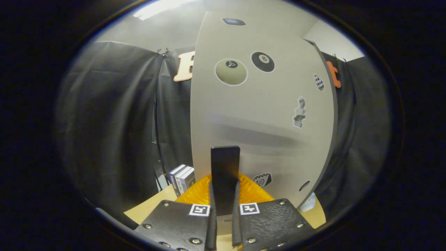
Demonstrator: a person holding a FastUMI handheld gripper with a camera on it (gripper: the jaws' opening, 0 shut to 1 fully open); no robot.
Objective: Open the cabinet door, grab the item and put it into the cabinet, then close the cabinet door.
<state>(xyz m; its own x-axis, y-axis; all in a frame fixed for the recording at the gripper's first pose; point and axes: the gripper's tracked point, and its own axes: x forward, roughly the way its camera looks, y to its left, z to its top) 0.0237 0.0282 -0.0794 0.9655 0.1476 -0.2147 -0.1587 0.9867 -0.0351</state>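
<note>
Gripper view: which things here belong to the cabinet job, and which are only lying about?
Belong to the job:
- gripper, fingers shut on the dark handle
- cabinet door, covered with stickers

Lying about:
- books standing left of the door
- orange ribbed thing behind the fingers
- wooden tabletop
</note>
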